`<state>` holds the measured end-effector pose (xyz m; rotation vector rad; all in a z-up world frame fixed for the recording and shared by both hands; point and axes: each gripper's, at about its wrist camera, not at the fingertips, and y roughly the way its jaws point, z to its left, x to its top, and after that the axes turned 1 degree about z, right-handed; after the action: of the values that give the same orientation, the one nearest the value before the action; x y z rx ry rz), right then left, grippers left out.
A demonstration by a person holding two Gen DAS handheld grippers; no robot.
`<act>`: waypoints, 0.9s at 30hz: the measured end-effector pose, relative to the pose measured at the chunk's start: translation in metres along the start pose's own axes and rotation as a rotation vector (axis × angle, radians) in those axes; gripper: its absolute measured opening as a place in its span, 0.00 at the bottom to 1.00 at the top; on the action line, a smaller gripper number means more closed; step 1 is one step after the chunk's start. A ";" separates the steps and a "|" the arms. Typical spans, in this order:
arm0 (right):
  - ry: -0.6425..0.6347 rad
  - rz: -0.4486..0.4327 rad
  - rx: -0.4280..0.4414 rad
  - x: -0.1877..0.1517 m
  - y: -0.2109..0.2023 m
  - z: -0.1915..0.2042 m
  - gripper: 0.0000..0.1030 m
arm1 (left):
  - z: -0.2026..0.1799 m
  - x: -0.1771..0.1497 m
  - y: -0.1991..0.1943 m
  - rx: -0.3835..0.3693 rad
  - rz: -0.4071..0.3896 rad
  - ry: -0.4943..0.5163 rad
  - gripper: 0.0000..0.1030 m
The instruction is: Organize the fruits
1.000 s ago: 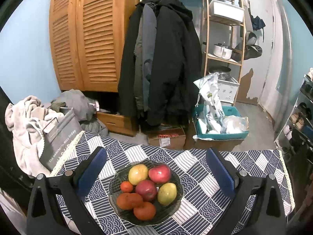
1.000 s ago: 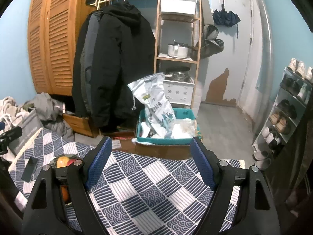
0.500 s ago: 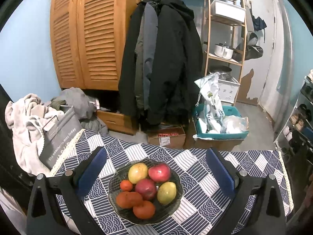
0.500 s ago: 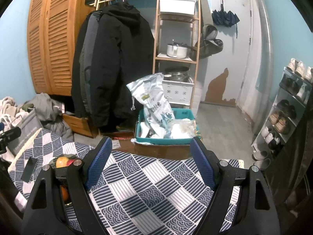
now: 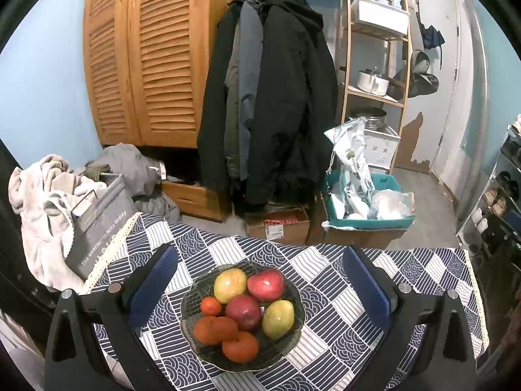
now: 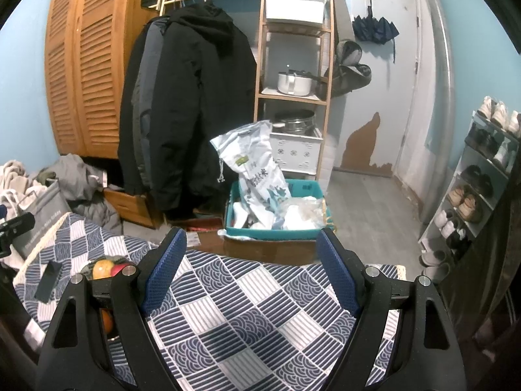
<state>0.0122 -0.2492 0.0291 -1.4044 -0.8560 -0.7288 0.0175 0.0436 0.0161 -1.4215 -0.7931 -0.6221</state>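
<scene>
A dark glass bowl (image 5: 298, 321) sits on the blue-and-white patterned tablecloth (image 5: 329, 267). It holds several fruits: a yellow apple (image 5: 229, 285), a red apple (image 5: 265, 285), a dark red apple (image 5: 244, 312), a yellow-green fruit (image 5: 277, 318) and orange ones (image 5: 215, 329). My left gripper (image 5: 260, 280) is open, above the bowl, which lies between its fingers. My right gripper (image 6: 250, 270) is open and empty over bare cloth. In the right wrist view the bowl's fruit (image 6: 101, 268) shows at the far left, mostly hidden behind the left finger.
A dark phone-like object (image 6: 47, 280) lies on the cloth's left side. Beyond the table's far edge are a teal crate (image 5: 368, 207) with bags, a cardboard box (image 5: 276, 228), hanging coats (image 5: 270, 97) and a grey bag (image 5: 97, 221) with laundry at left.
Both views have shifted very slightly; the bowl, the fruits and both grippers' opening are unchanged.
</scene>
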 end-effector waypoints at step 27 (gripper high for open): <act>0.000 0.002 -0.001 -0.002 -0.001 -0.007 0.79 | -0.003 0.002 0.001 0.005 0.016 0.004 0.99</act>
<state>0.0110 -0.2561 0.0282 -1.4060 -0.8547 -0.7274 0.0197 0.0412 0.0171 -1.4198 -0.7791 -0.6102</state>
